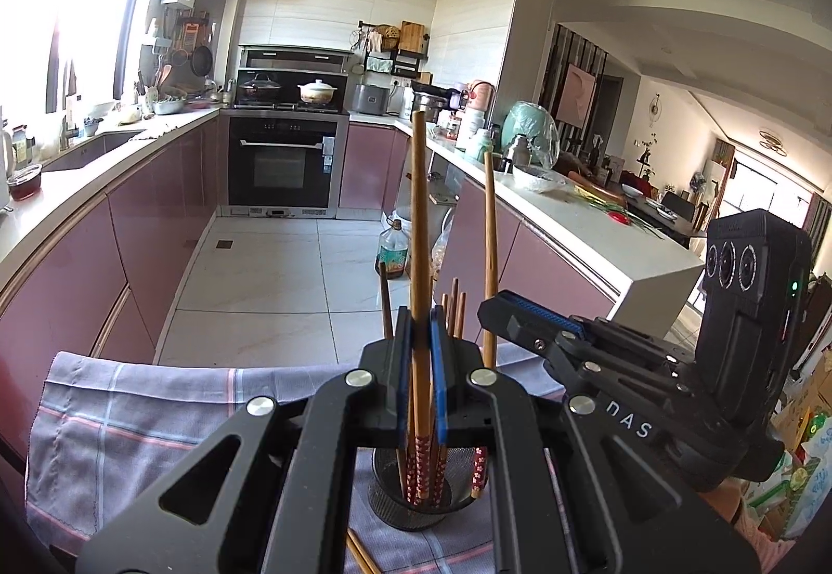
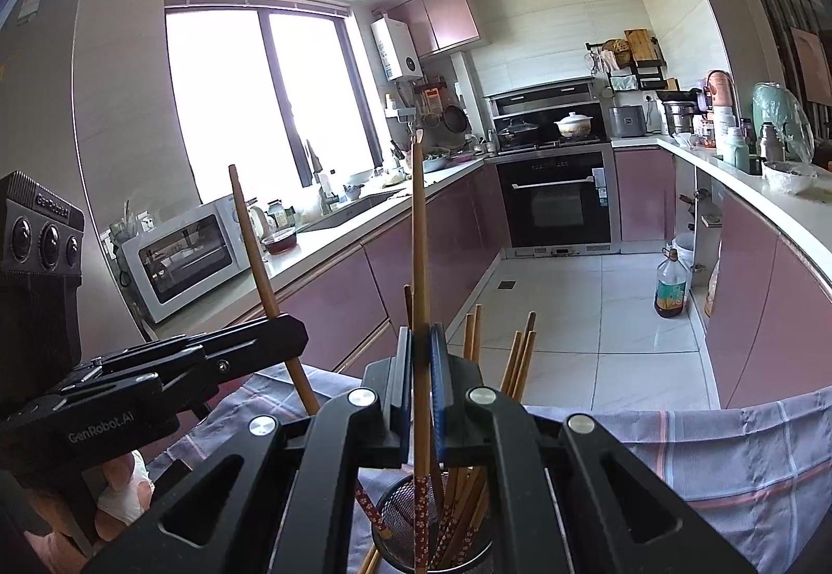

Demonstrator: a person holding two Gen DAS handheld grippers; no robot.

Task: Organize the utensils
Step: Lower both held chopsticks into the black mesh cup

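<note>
Left wrist view: left gripper (image 1: pixel 421 381) fingers are pinching shut on a long wooden chopstick with red floral handle (image 1: pixel 419 231), standing upright in the black mesh cup (image 1: pixel 416 504) on the plaid purple cloth (image 1: pixel 140 410). Right gripper (image 1: pixel 525 314) is sitting just beside.

Right wrist view: right gripper (image 2: pixel 421 397) fingers are clamping a second wooden chopstick (image 2: pixel 419 251) over the cup, cloth edge just beyond.

My left gripper (image 1: pixel 421 361) is clamped on one upright chopstick (image 1: pixel 419 231), its patterned red end down in the black mesh holder (image 1: pixel 400 506) standing on the checked cloth (image 1: pixel 130 418). My right gripper (image 1: pixel 525 314) reaches in from the cloth's right edge, by another tall chopstick (image 1: pixel 490 251).
</note>
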